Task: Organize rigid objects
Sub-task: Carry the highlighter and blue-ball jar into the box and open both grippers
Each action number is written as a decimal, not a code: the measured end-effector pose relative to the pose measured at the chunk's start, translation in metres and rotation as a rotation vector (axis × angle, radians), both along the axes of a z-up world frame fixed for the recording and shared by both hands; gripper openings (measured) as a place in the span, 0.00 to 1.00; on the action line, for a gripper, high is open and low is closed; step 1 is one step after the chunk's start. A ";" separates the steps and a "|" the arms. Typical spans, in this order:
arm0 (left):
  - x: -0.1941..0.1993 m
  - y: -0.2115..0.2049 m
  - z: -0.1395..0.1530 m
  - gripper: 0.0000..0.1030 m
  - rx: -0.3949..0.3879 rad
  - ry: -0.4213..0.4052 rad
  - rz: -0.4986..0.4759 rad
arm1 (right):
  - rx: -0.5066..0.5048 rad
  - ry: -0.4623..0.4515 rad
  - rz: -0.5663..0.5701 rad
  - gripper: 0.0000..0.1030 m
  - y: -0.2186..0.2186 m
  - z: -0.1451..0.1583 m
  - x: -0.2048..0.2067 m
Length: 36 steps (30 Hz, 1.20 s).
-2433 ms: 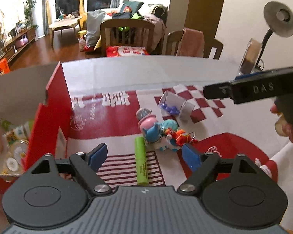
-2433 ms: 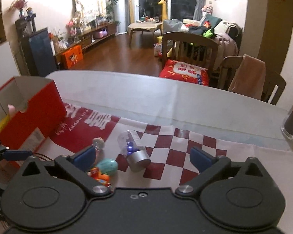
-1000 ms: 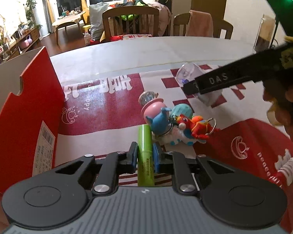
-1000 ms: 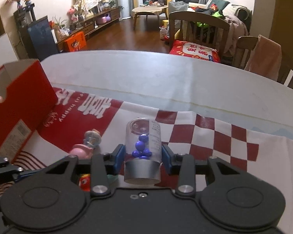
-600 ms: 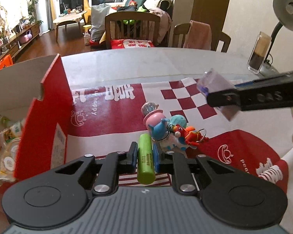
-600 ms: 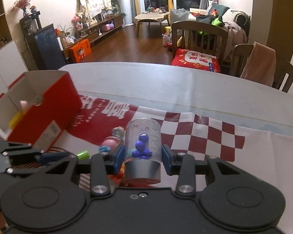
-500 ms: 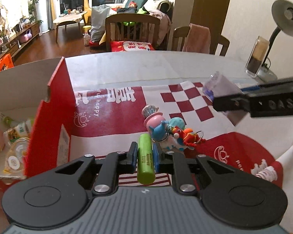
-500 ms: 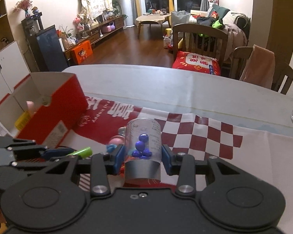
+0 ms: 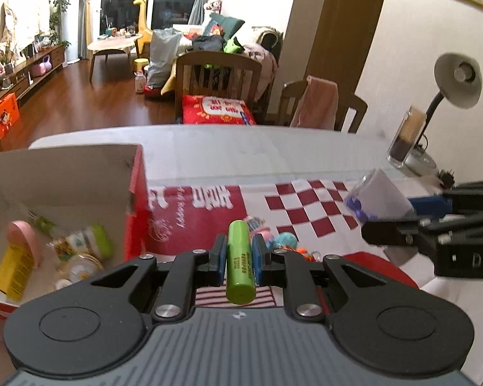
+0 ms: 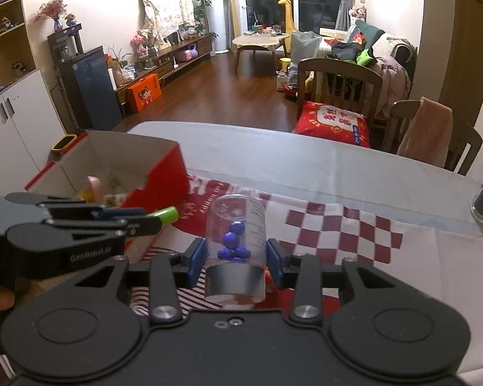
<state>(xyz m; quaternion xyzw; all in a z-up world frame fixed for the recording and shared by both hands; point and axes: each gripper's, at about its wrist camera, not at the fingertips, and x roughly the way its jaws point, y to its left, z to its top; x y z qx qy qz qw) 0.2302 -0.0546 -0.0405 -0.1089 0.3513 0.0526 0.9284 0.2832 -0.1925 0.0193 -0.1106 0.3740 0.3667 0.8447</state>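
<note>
With the left tool [image 9: 238, 254] clamped on the marker [image 9: 240, 262] right of the box [image 9: 135, 199] and the right tool [image 10: 236, 261] clamped on the jar [image 10: 236, 241] further right, both off the counter, they may collide if both go to the box together.

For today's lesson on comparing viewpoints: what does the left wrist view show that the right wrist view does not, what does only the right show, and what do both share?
Only the left wrist view shows the desk lamp, the toy keychains on the cloth, and the yellow carton lying in the box. Only the right wrist view shows the white cabinet and the dark blue appliance. Both show the red box, the left gripper shut on the green tube, and the right gripper shut on the clear jar of blue beads.
</note>
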 end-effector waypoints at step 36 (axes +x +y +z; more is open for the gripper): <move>-0.058 0.251 -0.011 0.16 0.074 0.015 0.183 | -0.111 0.011 0.033 0.39 0.226 -0.047 -0.042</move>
